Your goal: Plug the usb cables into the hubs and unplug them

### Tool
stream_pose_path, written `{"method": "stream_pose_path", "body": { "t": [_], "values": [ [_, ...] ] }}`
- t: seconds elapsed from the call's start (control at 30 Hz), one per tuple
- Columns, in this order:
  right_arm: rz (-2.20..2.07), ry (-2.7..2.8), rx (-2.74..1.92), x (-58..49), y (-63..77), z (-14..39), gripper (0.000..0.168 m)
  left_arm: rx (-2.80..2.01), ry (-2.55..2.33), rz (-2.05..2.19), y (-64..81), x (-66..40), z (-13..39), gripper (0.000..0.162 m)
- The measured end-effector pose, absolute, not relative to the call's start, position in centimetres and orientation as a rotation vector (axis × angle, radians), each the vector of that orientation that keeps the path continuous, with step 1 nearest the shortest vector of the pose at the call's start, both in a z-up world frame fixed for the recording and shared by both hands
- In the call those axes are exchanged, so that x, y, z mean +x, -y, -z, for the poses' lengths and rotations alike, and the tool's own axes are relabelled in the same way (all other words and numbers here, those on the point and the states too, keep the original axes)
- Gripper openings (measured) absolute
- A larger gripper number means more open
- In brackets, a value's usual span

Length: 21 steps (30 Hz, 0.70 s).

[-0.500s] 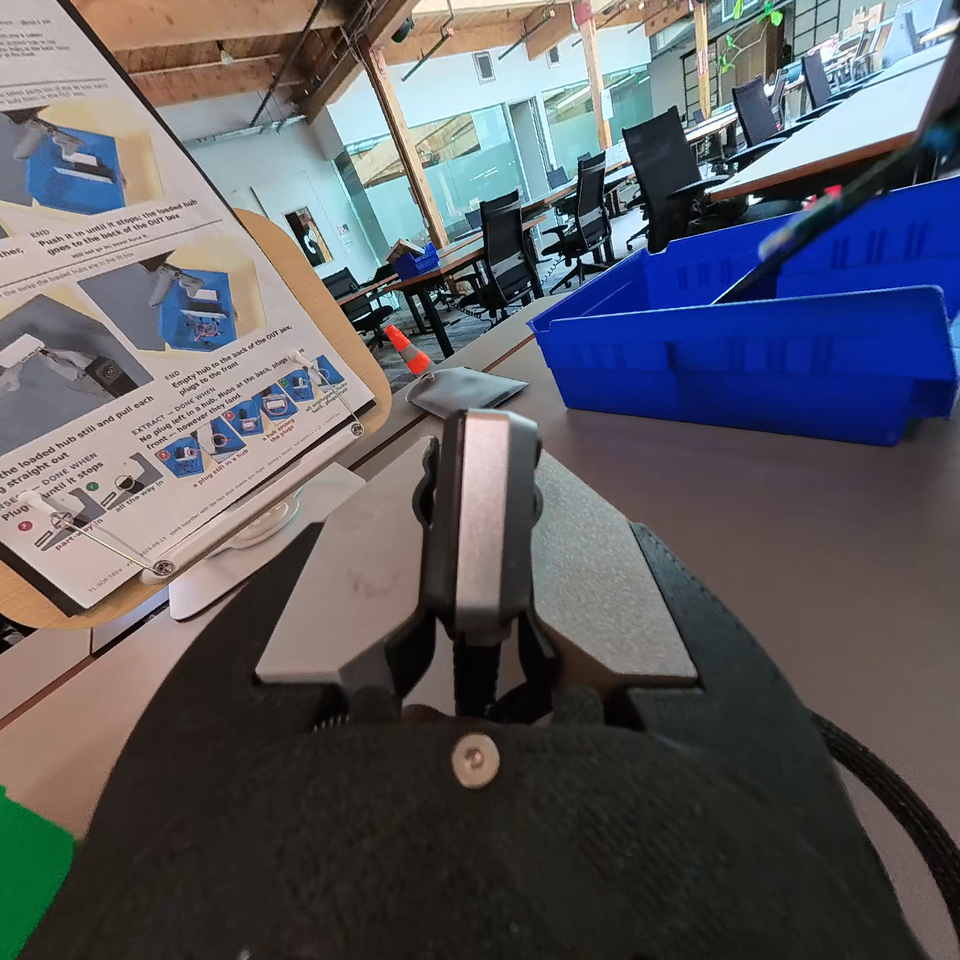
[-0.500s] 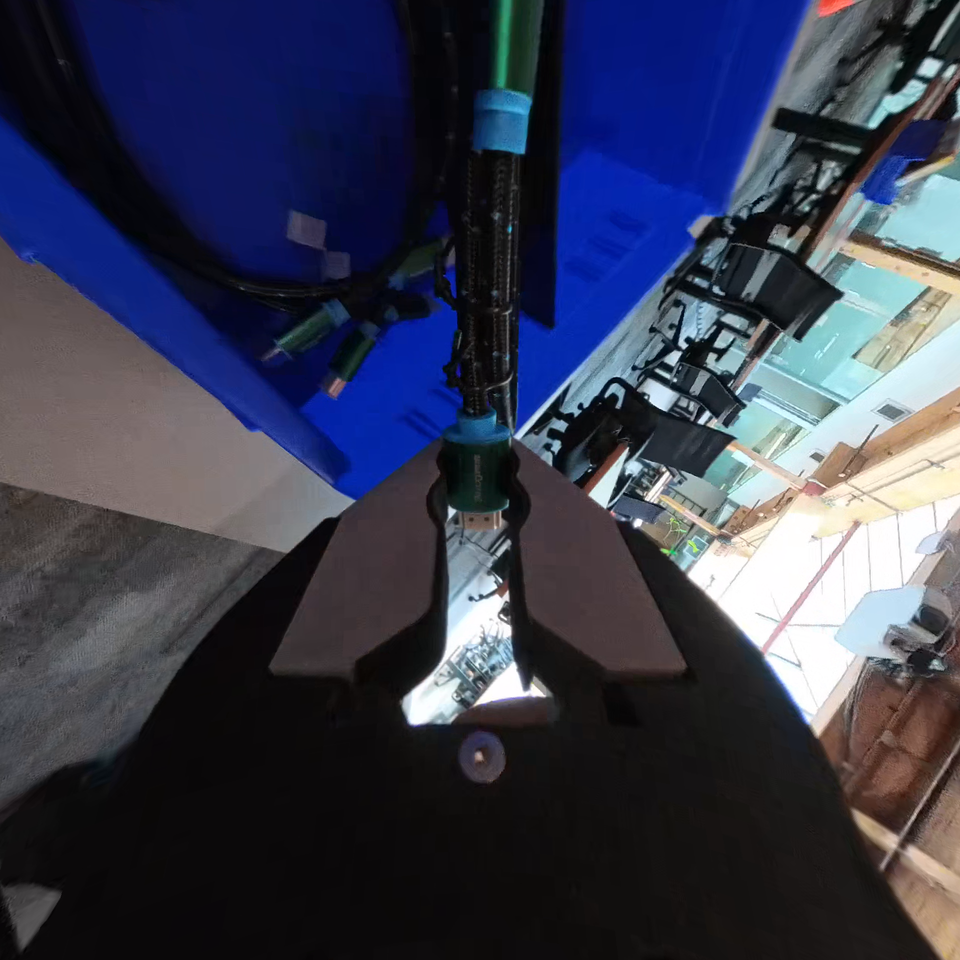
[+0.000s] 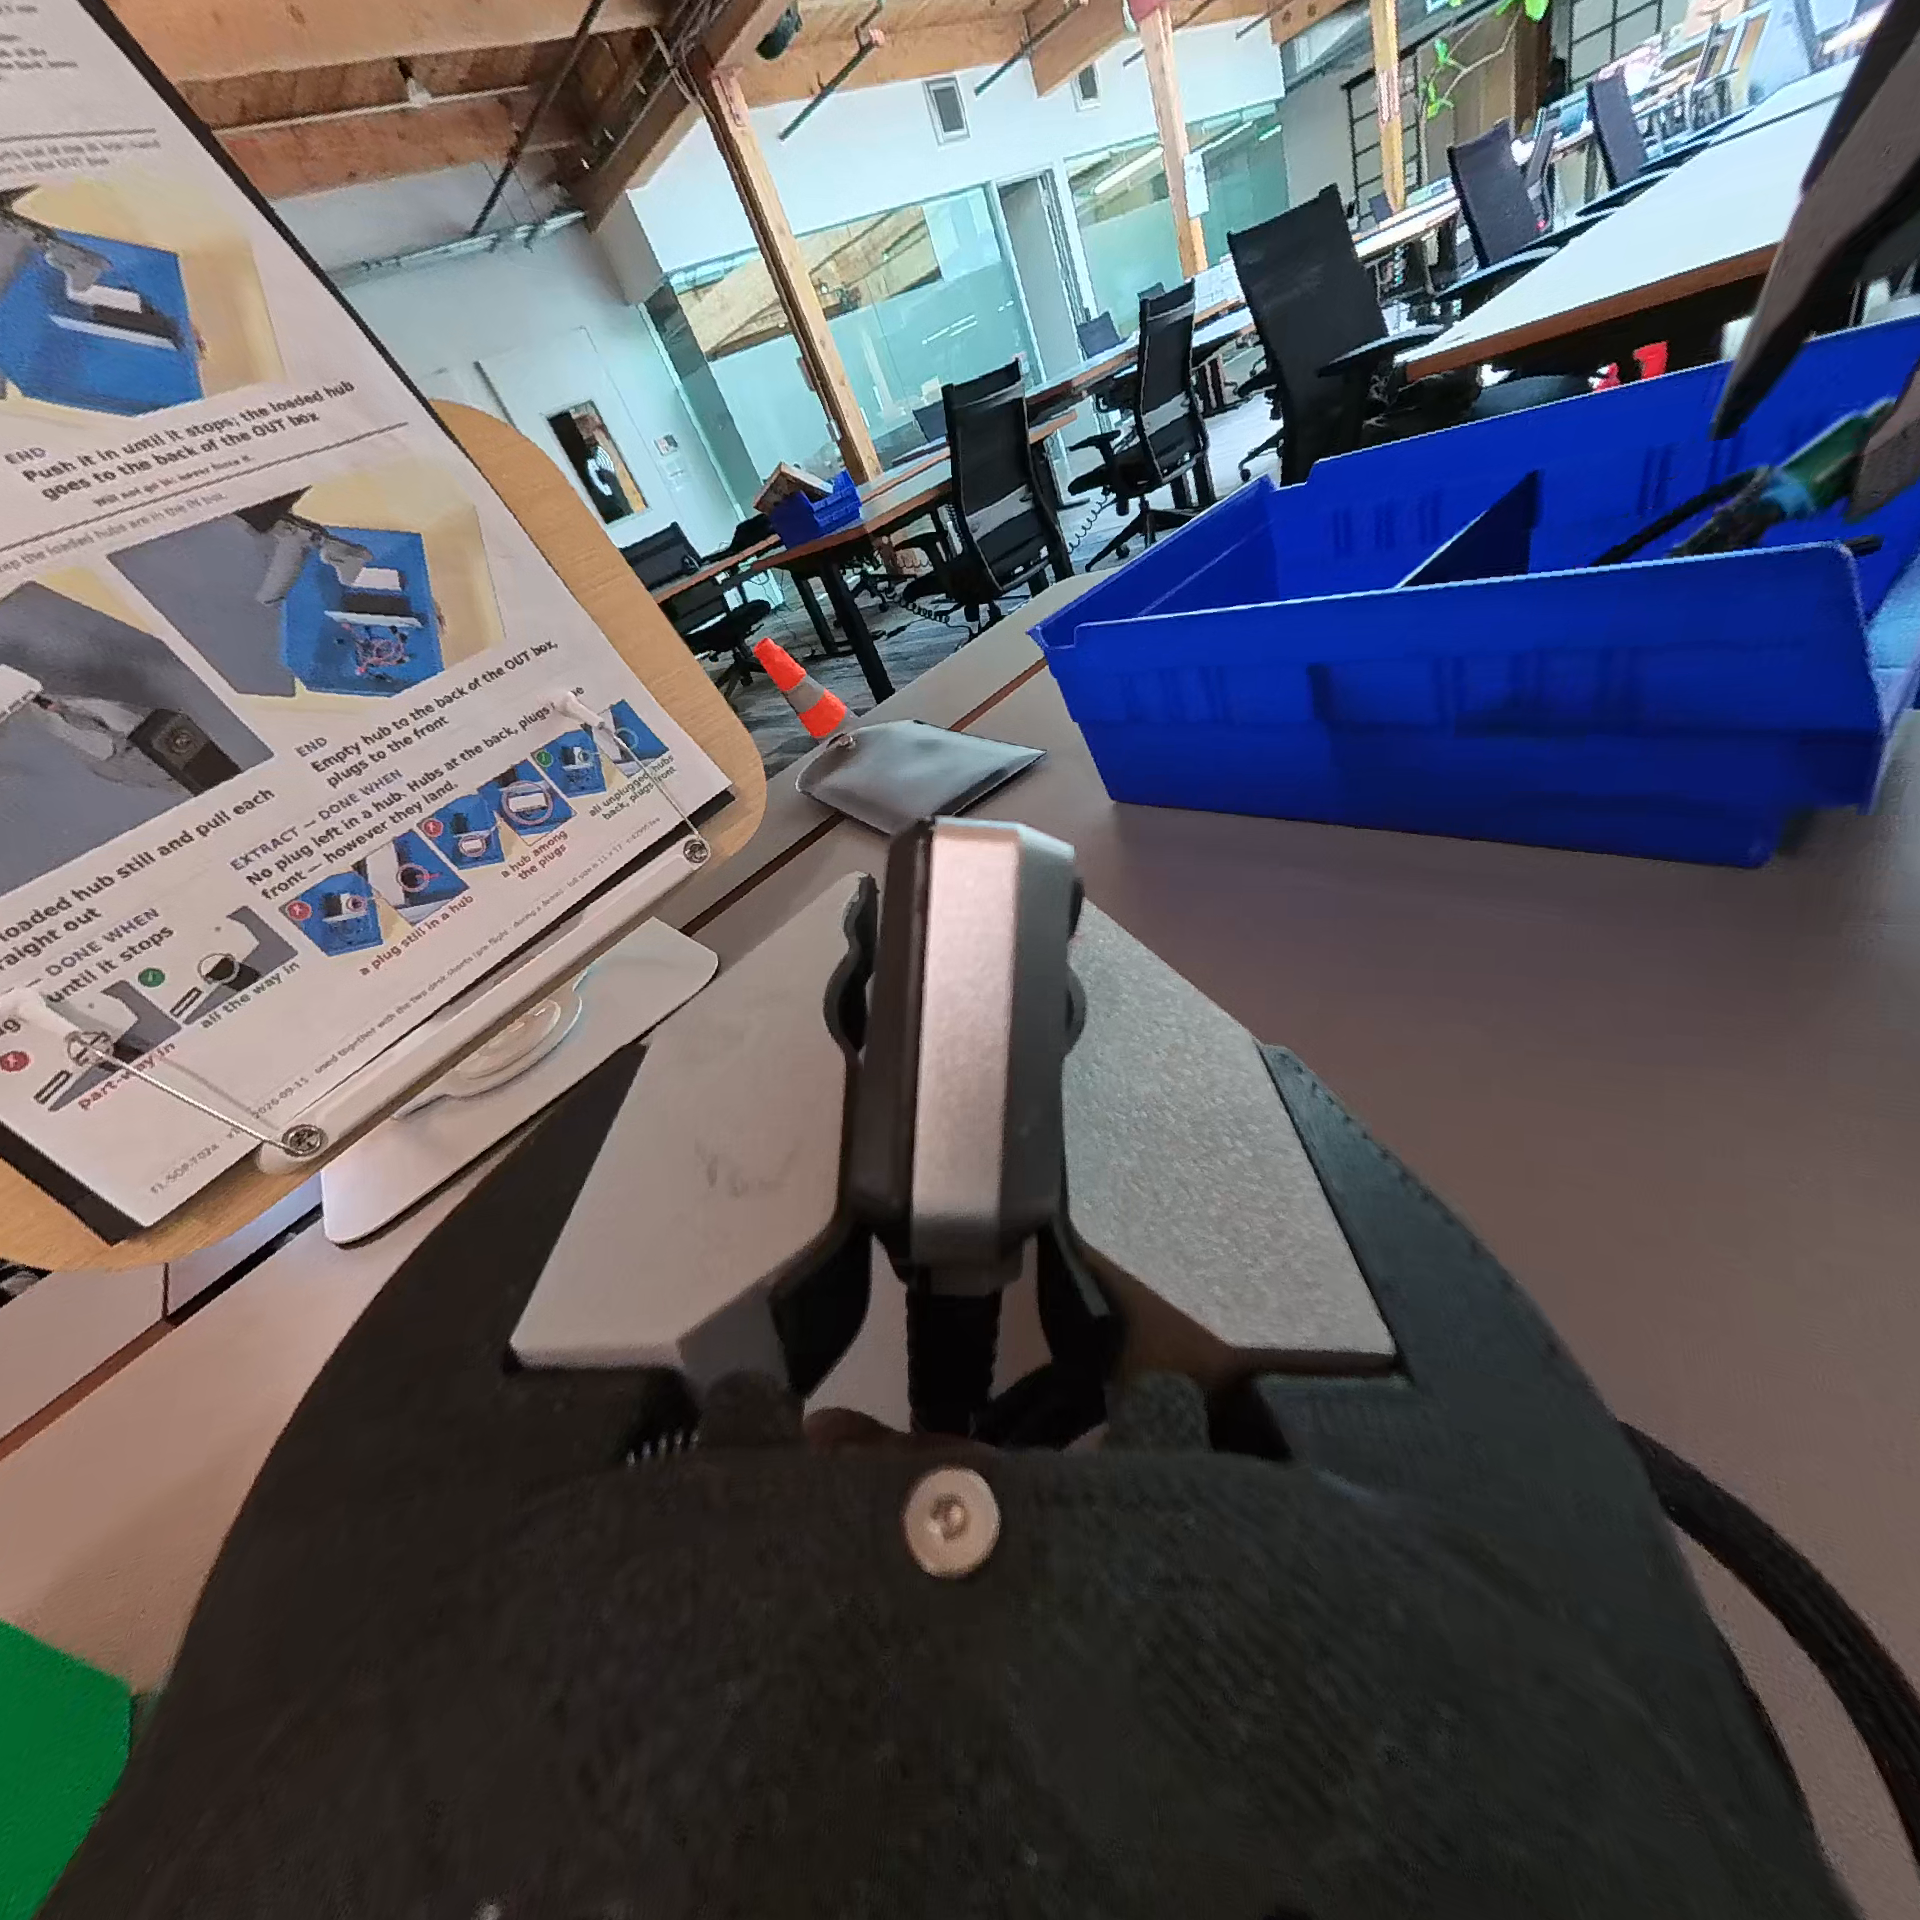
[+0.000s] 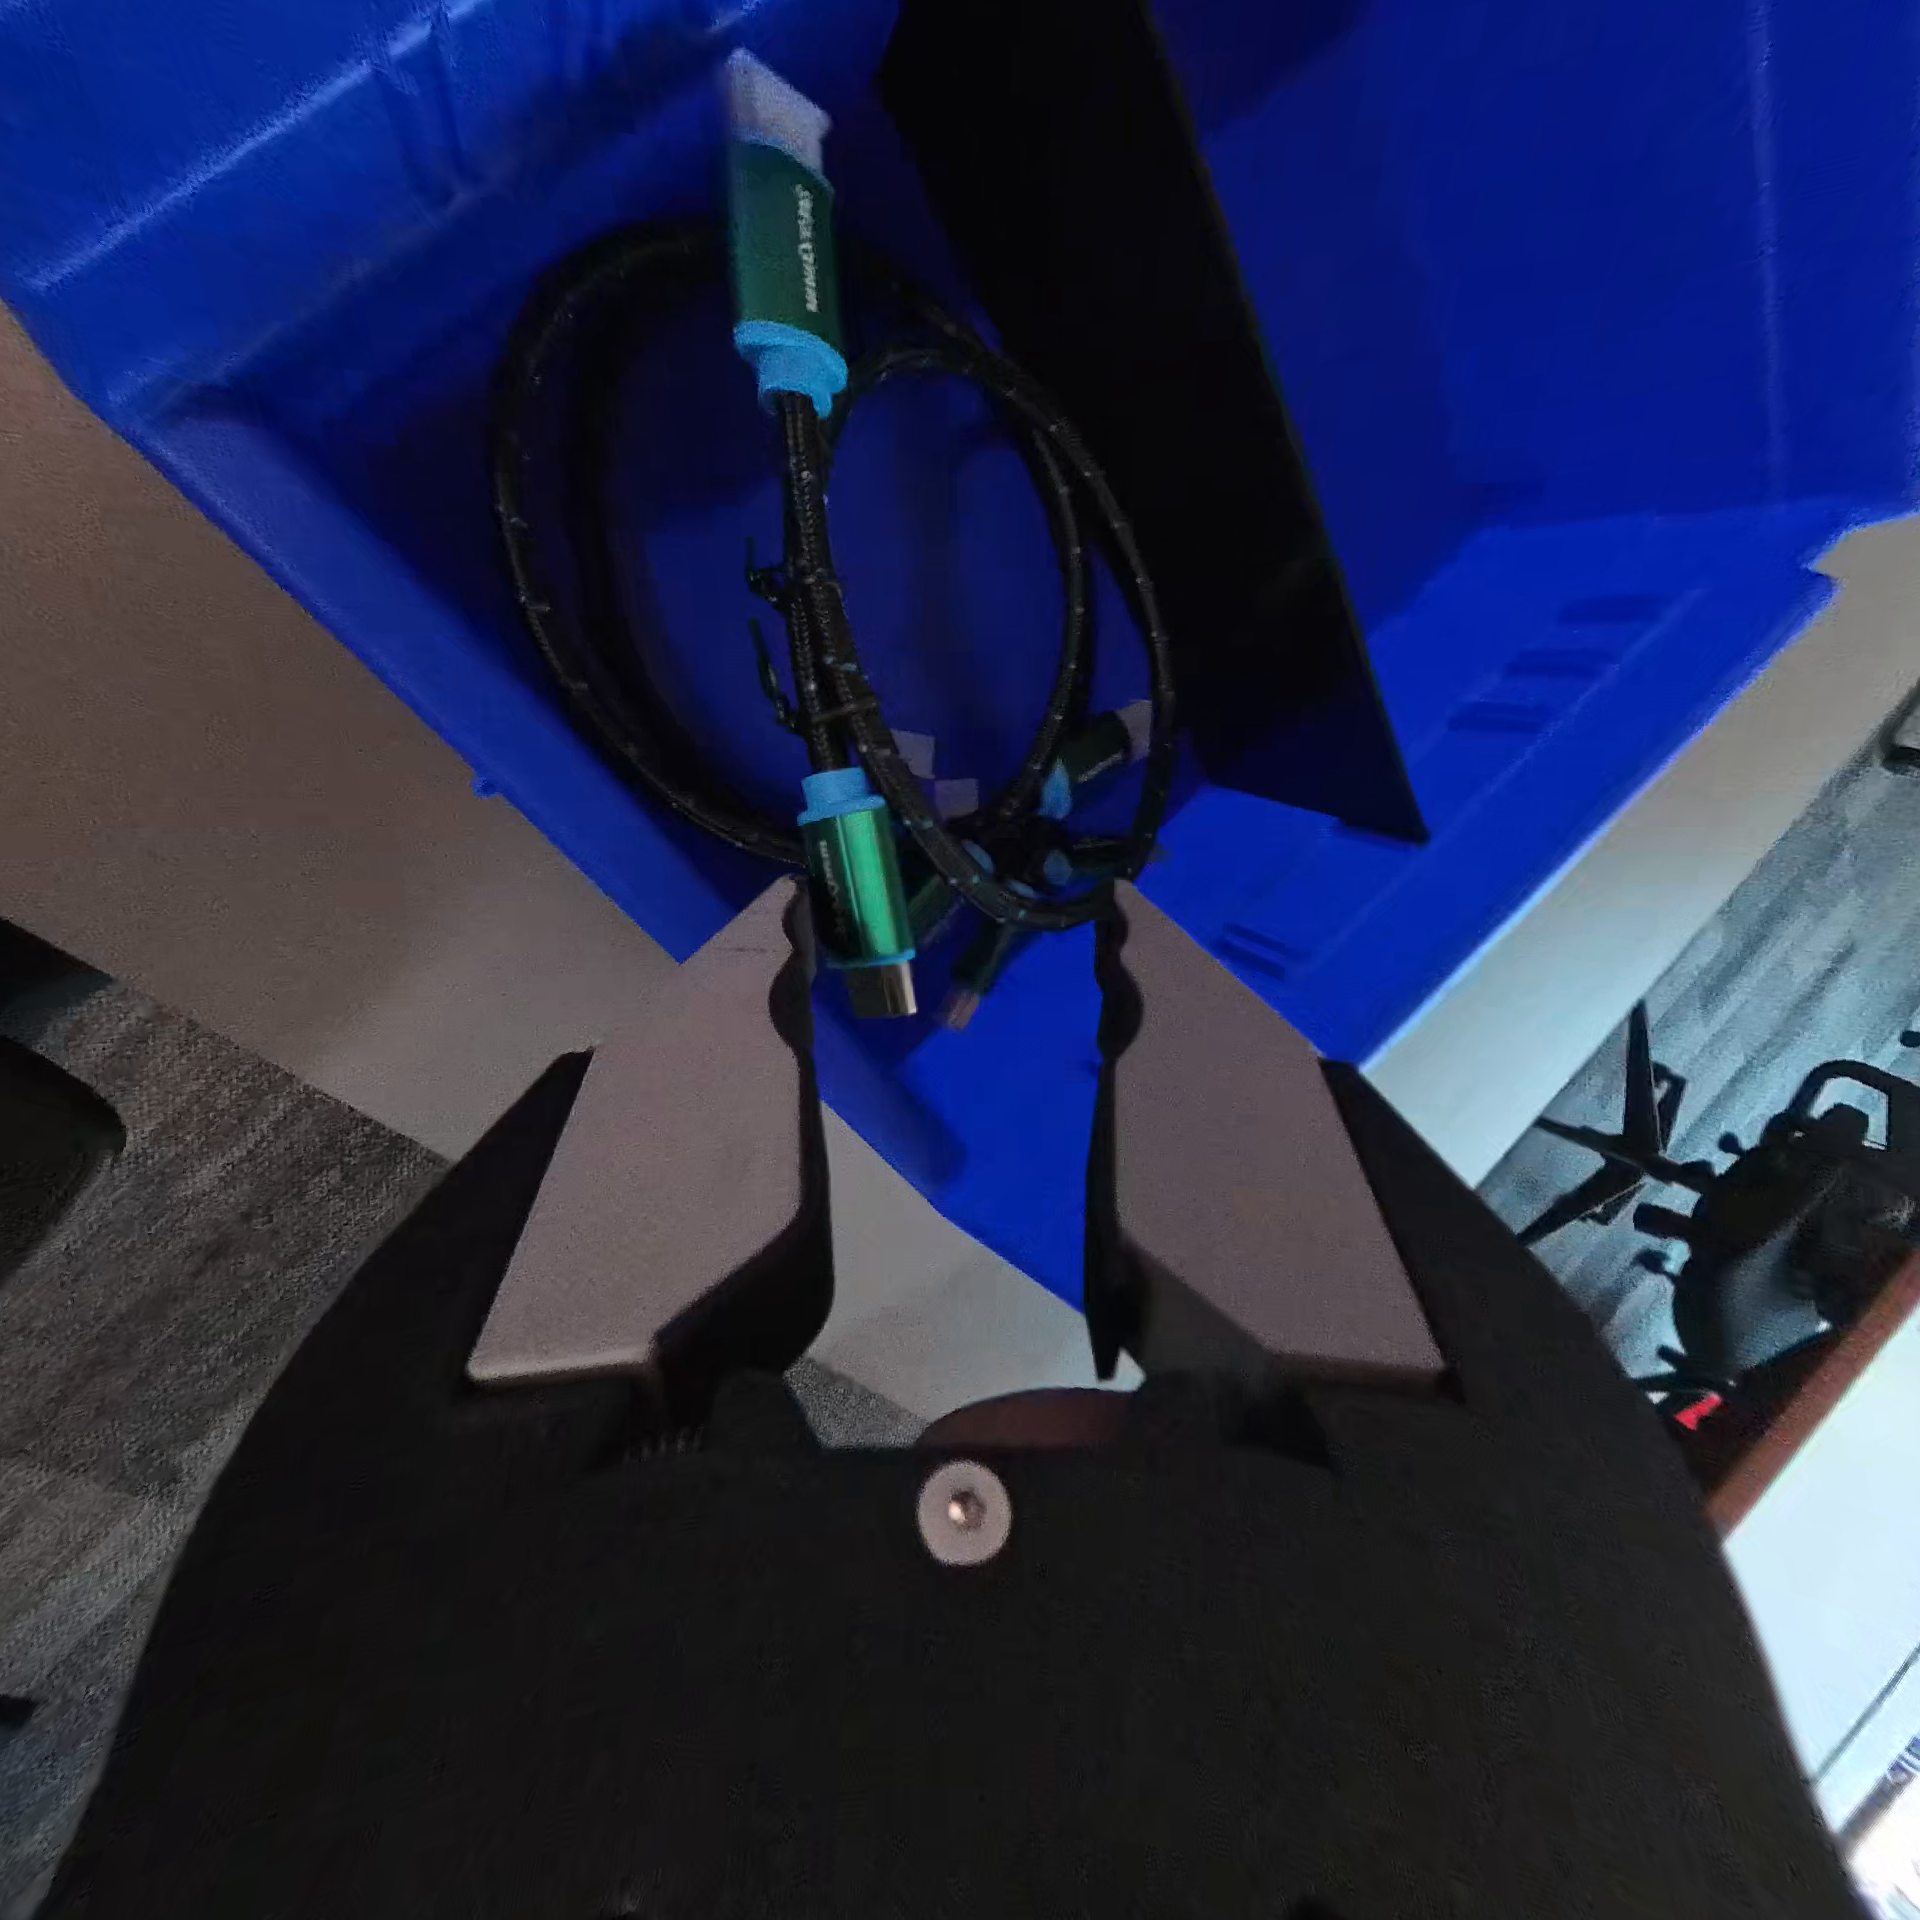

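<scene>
My left gripper [image 3: 961, 1039] is closed on a flat grey hub [image 3: 951, 1049]; the hub stands on its narrow edge between the two fingers, with its long axis running straight forward along them, and a black braided cord [image 3: 1766, 1621] goes from its back end down past my right side. This gripper hovers low over the grey table [image 3: 1455, 1039], with the instruction sheet [image 3: 260, 644] on its stand ahead to the left and the blue bin [image 3: 1455, 727] ahead to the right. My right gripper [image 4: 956, 914] is wide open and holds nothing; it points down into one compartment of the blue bin [image 4: 312, 260]. Just in front of its left finger lies a green plug [image 4: 862, 894] with a light blue collar. I cannot tell if it touches the finger. The long axis of the plug is nearly in line with my fingers, and its metal tip points back toward me. From it the black cable [image 4: 821, 582] runs forward to a second green plug [image 4: 779, 249], and the rest lies in a loose coil. A black divider [image 4: 1143, 416] stands to the right of the coil. The right gripper is much nearer to this cable than the left one.
</scene>
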State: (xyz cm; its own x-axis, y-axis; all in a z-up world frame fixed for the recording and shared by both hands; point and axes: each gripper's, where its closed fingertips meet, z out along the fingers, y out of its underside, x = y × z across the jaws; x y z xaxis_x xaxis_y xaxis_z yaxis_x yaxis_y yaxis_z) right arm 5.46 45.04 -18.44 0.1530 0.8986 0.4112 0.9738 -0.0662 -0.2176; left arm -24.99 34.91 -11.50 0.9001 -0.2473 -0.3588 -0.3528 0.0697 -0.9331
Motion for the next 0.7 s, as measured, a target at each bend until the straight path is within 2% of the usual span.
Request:
{"method": "stream_pose_path", "body": {
  "t": [0.07,0.13,0.17,0.23,0.43,0.6,0.7],
  "values": [
    [0.227,1.847,-2.034,5.6,-44.6,20.6,0.040,-1.523,-0.498,-0.089,-35.0,-24.8,11.7,0.029],
    [0.273,1.862,-2.066,5.9,-44.9,21.7,0.037,-1.535,-0.508,-0.089,-35.0,-24.7,12.2,0.029],
    [0.280,1.866,-2.095,6.1,-44.8,21.4,0.040,-1.542,-0.513,-0.089,-35.1,-24.7,12.4,0.029],
    [0.299,1.855,-2.115,6.7,-44.9,19.9,0.060,-1.552,-0.519,-0.092,-35.2,-24.7,12.7,0.029],
    [0.025,1.728,-2.170,7.9,-43.6,14.1,0.064,-1.476,-0.583,-0.034,-34.4,-23.5,11.6,0.029],
    [-0.659,1.472,-1.916,-1.4,-39.3,8.6,0.056,-1.256,-0.812,-0.021,-31.7,-19.8,10.3,0.028],
    [-1.049,1.422,-1.772,-8.1,-34.1,6.9,0.058,-1.126,-0.914,-0.072,-30.0,-17.8,9.9,0.029]
  ]
}}
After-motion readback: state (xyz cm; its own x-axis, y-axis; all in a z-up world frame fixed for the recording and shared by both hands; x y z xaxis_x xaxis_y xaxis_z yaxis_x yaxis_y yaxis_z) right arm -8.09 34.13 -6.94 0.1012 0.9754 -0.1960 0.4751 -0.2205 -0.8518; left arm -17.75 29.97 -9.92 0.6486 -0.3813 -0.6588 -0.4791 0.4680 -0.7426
